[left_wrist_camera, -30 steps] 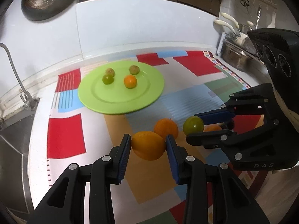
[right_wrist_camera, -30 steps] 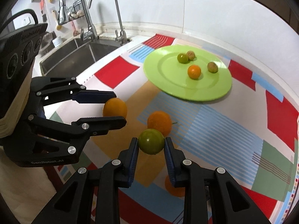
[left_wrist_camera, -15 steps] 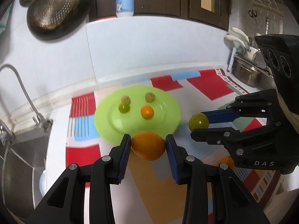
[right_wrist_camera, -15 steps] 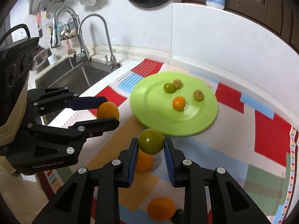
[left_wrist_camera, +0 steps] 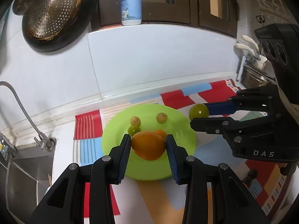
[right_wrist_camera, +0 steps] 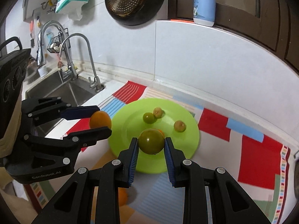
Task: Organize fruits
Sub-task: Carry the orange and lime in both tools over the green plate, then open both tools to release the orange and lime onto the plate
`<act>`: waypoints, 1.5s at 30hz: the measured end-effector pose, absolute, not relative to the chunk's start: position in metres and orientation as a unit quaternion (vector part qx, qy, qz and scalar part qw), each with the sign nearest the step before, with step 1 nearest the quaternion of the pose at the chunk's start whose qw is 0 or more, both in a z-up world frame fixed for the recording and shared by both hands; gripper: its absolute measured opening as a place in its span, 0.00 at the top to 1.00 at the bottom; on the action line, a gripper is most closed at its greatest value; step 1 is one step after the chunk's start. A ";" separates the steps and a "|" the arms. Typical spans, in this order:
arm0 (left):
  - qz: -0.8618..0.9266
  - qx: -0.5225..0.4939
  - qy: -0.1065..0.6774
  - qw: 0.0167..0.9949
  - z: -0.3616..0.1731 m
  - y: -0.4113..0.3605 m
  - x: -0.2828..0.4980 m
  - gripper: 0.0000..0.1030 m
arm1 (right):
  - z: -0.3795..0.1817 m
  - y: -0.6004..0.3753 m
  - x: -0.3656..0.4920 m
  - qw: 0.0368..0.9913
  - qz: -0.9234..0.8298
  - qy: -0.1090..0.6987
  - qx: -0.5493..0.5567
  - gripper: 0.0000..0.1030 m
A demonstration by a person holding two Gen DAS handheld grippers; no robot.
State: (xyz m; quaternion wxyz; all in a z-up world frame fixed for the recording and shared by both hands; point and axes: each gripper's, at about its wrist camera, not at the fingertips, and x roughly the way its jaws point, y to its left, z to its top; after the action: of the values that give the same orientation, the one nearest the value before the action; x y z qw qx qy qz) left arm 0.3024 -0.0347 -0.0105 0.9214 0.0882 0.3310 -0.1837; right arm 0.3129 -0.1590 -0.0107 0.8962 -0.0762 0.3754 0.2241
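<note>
Orange point(left_wrist_camera: 148, 146) — clamped in left hand-held gripper point(left_wrist_camera: 147, 145); green fruit point(right_wrist_camera: 151, 143) (right hand-held gripper point(right_wrist_camera: 151, 145) clamping it) — both above green plate point(right_wrist_camera: 188, 130).

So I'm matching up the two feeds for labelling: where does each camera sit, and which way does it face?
Left wrist: sits on the left gripper, looking along its fingers past the orange they clamp to the green plate; the right gripper shows at its right.
Right wrist: sits on the right gripper, looking past its green fruit; the left gripper enters from its left.
Shared: plate, both held fruits, hanging colander, bottle.
</note>
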 end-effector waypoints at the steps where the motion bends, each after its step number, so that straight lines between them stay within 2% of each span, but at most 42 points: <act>1: -0.180 0.090 0.332 0.922 -0.011 -0.034 0.308 0.63 | -0.011 -0.158 0.318 0.895 0.227 0.377 -0.073 0.72; 10: -0.165 0.092 0.345 0.919 -0.024 -0.027 0.350 0.63 | -0.026 -0.143 0.367 0.886 0.235 0.394 -0.061 0.72; 17: -0.158 0.078 0.387 0.905 -0.053 -0.019 0.383 0.63 | -0.051 -0.134 0.404 0.874 0.233 0.422 -0.059 0.72; 30: -0.156 0.068 0.409 0.897 -0.074 -0.021 0.401 0.63 | -0.081 -0.132 0.429 0.861 0.234 0.448 -0.058 0.72; 32: -0.156 0.068 0.407 0.898 -0.073 -0.021 0.401 0.60 | -0.082 -0.133 0.430 0.861 0.232 0.450 -0.056 0.71; 33: -0.154 0.068 0.405 0.899 -0.073 -0.020 0.401 0.56 | -0.082 -0.133 0.430 0.862 0.229 0.449 -0.056 0.69; 35: -0.151 0.068 0.400 0.902 -0.070 -0.019 0.399 0.55 | -0.080 -0.134 0.430 0.865 0.225 0.445 -0.056 0.64; 40: -0.144 0.064 0.390 0.907 -0.059 -0.017 0.386 0.54 | -0.071 -0.139 0.420 0.870 0.218 0.439 -0.051 0.64; 45: -0.140 0.070 0.365 0.918 -0.039 -0.017 0.361 0.44 | -0.053 -0.145 0.399 0.881 0.213 0.420 -0.050 0.64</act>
State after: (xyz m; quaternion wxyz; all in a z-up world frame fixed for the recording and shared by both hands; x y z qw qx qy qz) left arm 0.3612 -0.0173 -0.0386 0.9180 0.0699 0.3646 -0.1396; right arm 0.3990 -0.1450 -0.0534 0.8808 -0.0500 0.4200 0.2130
